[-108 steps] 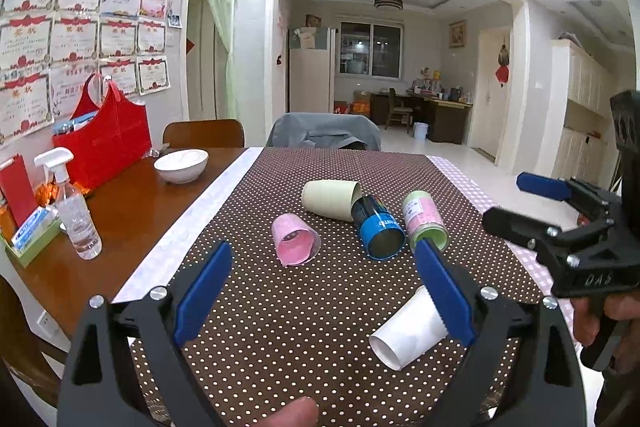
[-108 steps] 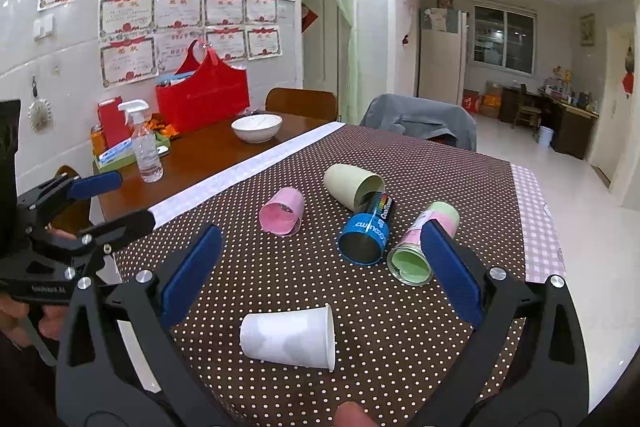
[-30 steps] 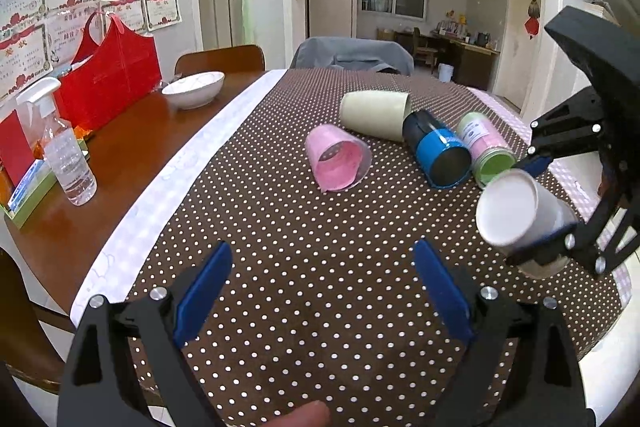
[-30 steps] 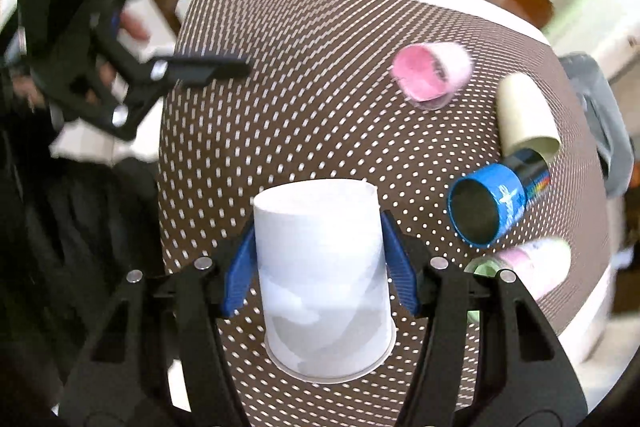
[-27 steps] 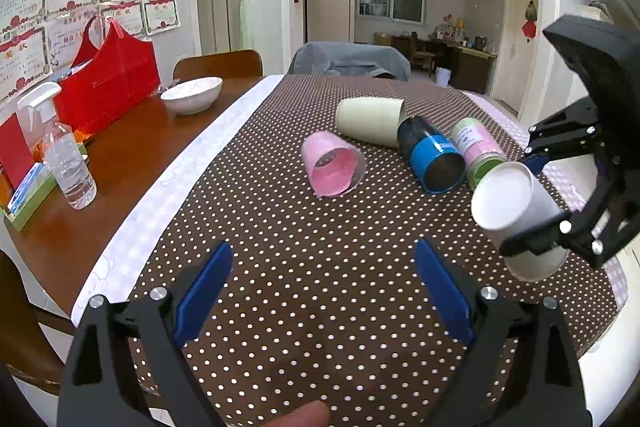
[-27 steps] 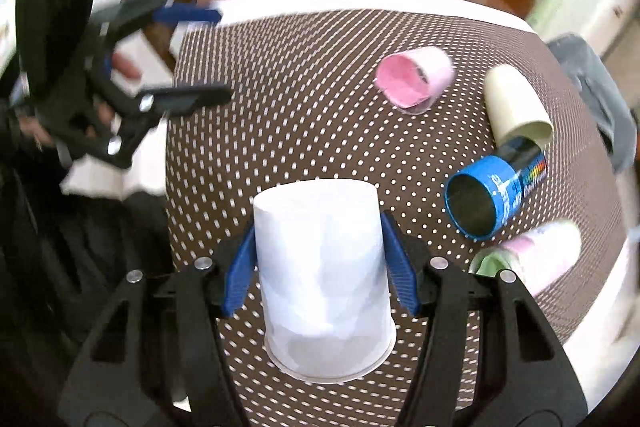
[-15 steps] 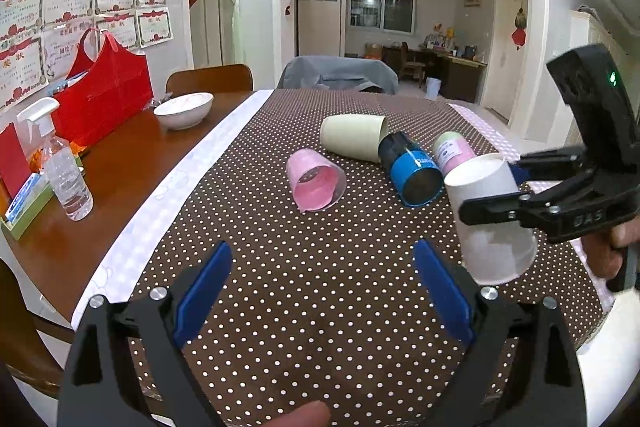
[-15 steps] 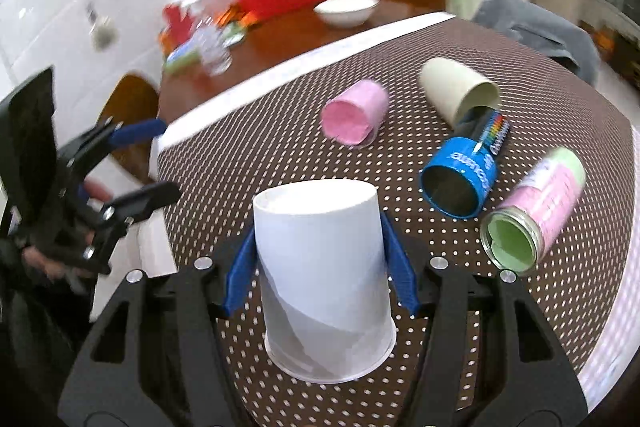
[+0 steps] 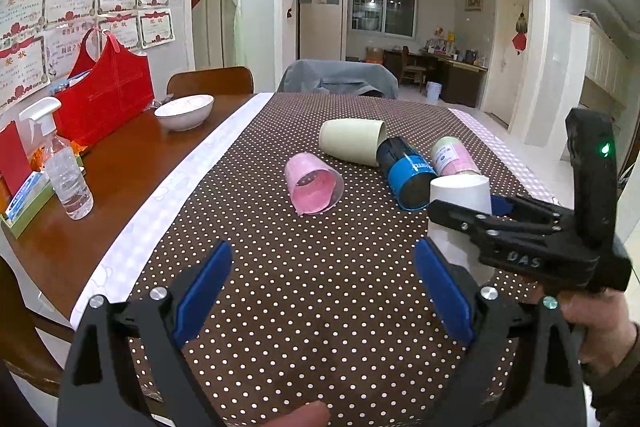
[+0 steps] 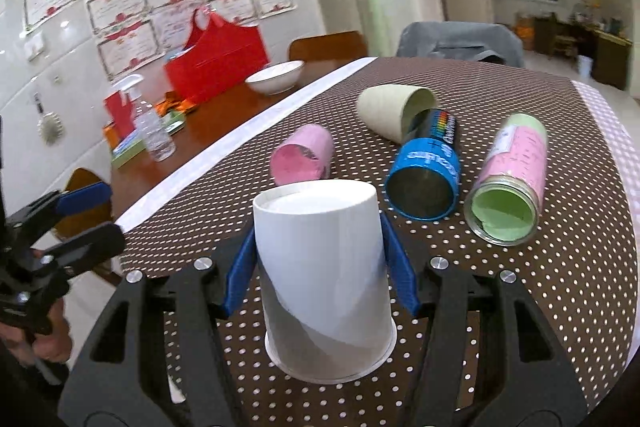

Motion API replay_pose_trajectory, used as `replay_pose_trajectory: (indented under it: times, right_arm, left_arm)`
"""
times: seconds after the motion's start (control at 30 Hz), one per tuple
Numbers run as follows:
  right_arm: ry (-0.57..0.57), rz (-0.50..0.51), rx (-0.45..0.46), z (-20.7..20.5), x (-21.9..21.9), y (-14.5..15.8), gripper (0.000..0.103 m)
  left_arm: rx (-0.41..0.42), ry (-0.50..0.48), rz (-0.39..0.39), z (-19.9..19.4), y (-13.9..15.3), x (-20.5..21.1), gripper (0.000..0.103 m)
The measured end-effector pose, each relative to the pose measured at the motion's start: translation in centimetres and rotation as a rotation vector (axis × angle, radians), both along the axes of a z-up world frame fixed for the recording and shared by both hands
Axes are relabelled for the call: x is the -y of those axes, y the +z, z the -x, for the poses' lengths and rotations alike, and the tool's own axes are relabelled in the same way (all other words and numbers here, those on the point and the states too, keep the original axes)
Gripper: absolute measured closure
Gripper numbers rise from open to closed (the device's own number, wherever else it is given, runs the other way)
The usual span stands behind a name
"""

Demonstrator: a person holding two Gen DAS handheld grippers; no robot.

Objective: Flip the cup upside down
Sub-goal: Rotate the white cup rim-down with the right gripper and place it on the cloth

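Observation:
My right gripper [image 10: 320, 267] is shut on a white paper cup [image 10: 320, 267], held upside down with its rim at or just above the dotted brown tablecloth [image 10: 560, 287]. The same cup [image 9: 462, 193] and right gripper [image 9: 472, 211] show at the right of the left wrist view. My left gripper [image 9: 320, 279] is open and empty over the near part of the cloth, to the left of the cup.
A pink cup [image 9: 314, 187], a beige cup [image 9: 352, 143], a blue can [image 9: 406, 175] and a pink-green jar [image 9: 454, 157] lie on their sides behind the white cup. A white bowl [image 9: 184, 111], spray bottle [image 9: 66, 171] and red bag [image 9: 104, 91] stand on the bare wood at left.
The right gripper picked the white cup up from lying on its side, turned it bottom-up and lowered it toward the cloth. The left gripper stayed open, roughly in place.

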State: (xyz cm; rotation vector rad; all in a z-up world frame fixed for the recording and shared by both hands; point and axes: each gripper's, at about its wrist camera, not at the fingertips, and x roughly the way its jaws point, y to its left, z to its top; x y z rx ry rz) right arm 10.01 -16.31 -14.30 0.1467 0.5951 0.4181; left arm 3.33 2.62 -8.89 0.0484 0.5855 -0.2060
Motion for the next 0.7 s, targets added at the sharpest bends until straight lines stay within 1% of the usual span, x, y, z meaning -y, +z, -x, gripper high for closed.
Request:
replay_pose_trajectory:
  times: [0.23, 0.47, 0.53, 0.6, 0.63, 0.7]
  right_arm:
    - [-0.054, -0.004, -0.018, -1.1, 0.2, -1.0, 0.045]
    - [-0.044, 0.025, -0.034, -0.9, -0.3, -1.7, 0.044]
    - [-0.039, 0.028, -0.038, -0.6, -0.4, -1.7, 0.038]
    - [-0.043, 0.031, -0.032, -0.2, -0.2, -1.6, 0.028]
    - [-0.044, 0.031, -0.028, 0.1, -0.1, -1.5, 0.027]
    - [-0.047, 0.027, -0.029, 0.3, 0.1, -1.3, 0.017]
  left_arm:
    - [-0.006, -0.006, -0.003, 0.0, -0.2, 0.2, 0.012]
    - [-0.004, -0.005, -0.004, 0.0, -0.2, 0.3, 0.012]
    - [-0.004, -0.006, -0.004, 0.0, -0.2, 0.3, 0.012]
    - [-0.001, -0.006, -0.005, 0.1, -0.1, 0.3, 0.012]
    - [0.0, -0.007, -0.004, 0.1, 0.0, 0.3, 0.012]
    - [0.002, -0.008, -0.004, 0.2, 0.1, 0.4, 0.012]
